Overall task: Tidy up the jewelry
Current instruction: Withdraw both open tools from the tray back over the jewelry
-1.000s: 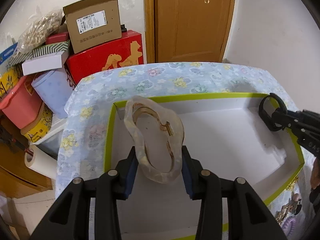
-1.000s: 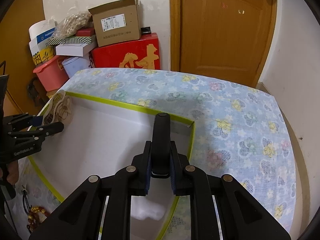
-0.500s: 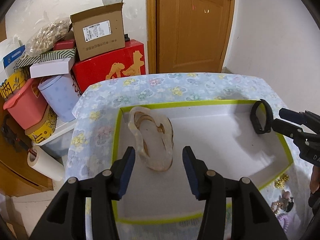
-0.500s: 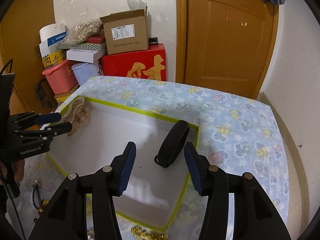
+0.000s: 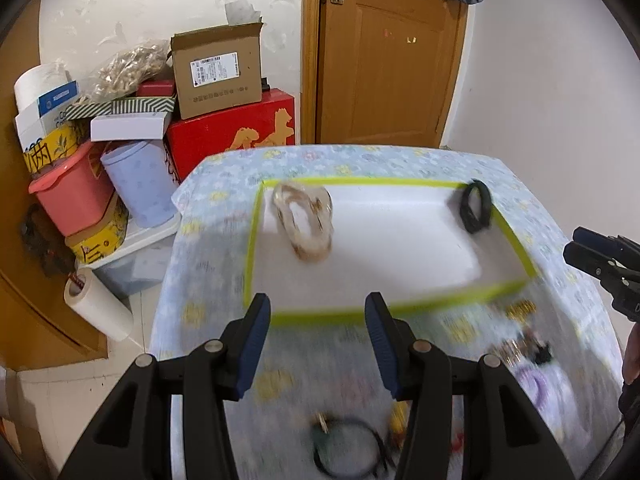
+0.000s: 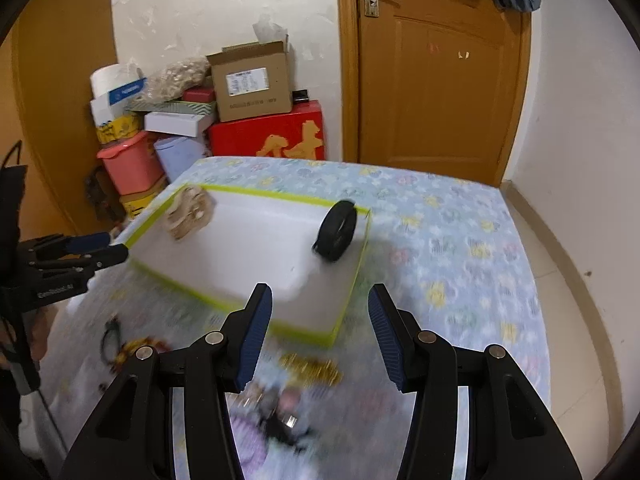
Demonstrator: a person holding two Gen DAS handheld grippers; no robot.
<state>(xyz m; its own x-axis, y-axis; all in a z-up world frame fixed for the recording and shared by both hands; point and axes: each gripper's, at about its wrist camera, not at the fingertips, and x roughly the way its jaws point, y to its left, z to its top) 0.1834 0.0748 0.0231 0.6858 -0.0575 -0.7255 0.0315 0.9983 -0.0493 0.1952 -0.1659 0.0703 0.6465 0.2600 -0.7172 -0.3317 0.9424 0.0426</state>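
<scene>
Left wrist view: the left claw stands wide open with nothing between its blue pads, which hang over the flowered cloth just short of the near wall of the white box. Ahead of the claw, inside the box and toward its far left corner, a clear pouch with a bracelet leans on the box floor. Far to the right of the claw, in the far right corner, a black band stands on edge against the wall. Below and right of the pads, blurred jewelry lies loose on the bench, and a dark cord necklace lies nearer the camera.

In the right wrist view the right claw is likewise open and empty, its pads apart over the near corner of the box. The black band sits ahead of it and slightly right, the pouch well ahead to the left. Gold pieces lie just beneath the pads, outside the box. The left claw shows at the left edge, near the box's left corner.
</scene>
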